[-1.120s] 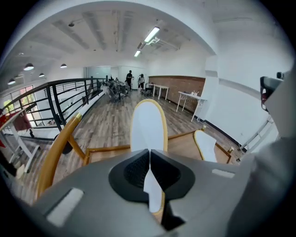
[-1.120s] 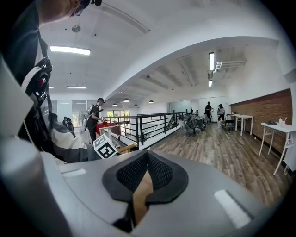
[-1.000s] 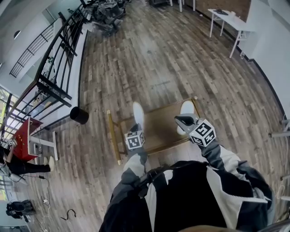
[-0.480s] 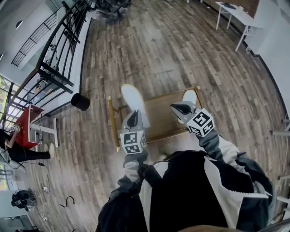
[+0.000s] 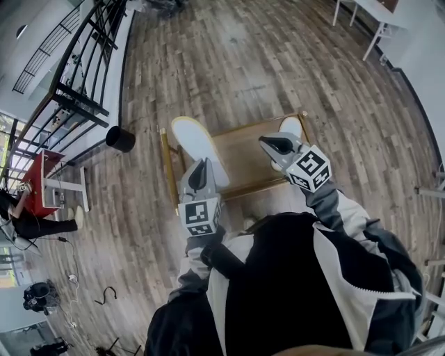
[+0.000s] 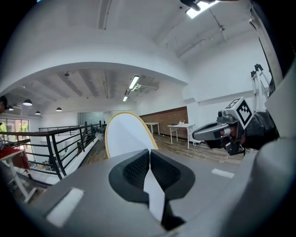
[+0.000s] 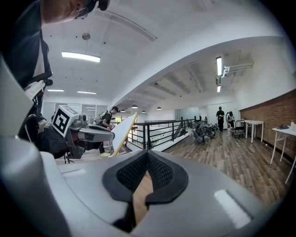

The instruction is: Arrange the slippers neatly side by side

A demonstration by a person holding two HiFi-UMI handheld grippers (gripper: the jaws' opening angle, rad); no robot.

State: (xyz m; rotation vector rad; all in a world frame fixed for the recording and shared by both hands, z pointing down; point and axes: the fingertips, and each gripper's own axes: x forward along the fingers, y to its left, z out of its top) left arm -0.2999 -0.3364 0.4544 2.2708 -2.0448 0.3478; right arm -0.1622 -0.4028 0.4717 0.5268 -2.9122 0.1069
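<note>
My left gripper [image 5: 197, 169] is shut on the near end of a white slipper [image 5: 195, 142] with a yellowish rim. It holds the slipper up in the air over the left end of a low wooden table [image 5: 243, 156]. In the left gripper view the slipper [image 6: 124, 136] stands up ahead of the shut pads [image 6: 138, 169]. The second white slipper [image 5: 290, 126] shows at the table's right end, just beyond my right gripper [image 5: 268, 143]. The right gripper [image 7: 147, 162] is shut. A thin tan strip shows in the gap under its pads; I cannot tell what it is.
The table has a gold frame [image 5: 165, 174] and stands on a plank floor. A black round object [image 5: 121, 138] sits on the floor to its left. A black railing [image 5: 76, 76] runs along the left. White tables [image 5: 361, 14] stand far right.
My left gripper has risen with the slipper, which now shows its broad white face instead of its edge. The right gripper has lifted only slightly and stays by the second slipper.
</note>
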